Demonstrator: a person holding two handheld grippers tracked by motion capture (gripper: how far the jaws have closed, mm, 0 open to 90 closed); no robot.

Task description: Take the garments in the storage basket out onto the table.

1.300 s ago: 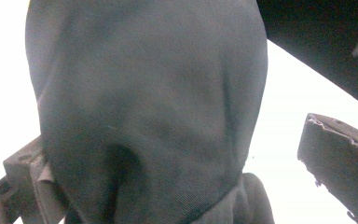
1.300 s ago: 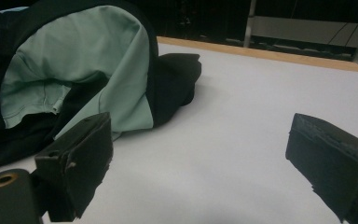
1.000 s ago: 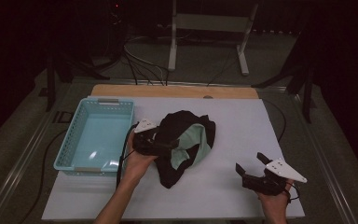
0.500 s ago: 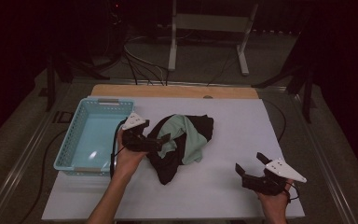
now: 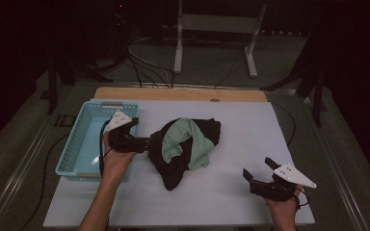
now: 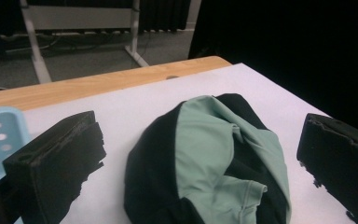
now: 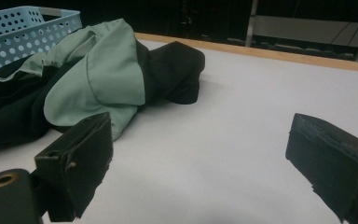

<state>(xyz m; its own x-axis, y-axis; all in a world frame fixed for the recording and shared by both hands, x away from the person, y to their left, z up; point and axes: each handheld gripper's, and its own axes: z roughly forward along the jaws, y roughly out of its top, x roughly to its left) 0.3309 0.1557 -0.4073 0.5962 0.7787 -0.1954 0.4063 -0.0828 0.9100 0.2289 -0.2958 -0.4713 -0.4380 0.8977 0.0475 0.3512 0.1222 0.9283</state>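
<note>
A crumpled black and mint-green garment lies mid-table. My left gripper is at the garment's left edge, next to the basket. In the left gripper view its jaws stand wide apart, so the left gripper is open, and the garment bulges between and beyond them. My right gripper rests open near the front right of the table, well apart from the cloth. The right gripper has nothing between its jaws, and the garment lies ahead to its left.
A light-blue perforated basket stands at the table's left edge; the basket also shows behind the cloth. The white table cover is bare to the right of the garment. A wooden edge and a metal stand lie beyond.
My left hand and gripper have drawn back to the left, toward the basket. The garment shifted slightly left and changed shape. The right gripper has stayed in place.
</note>
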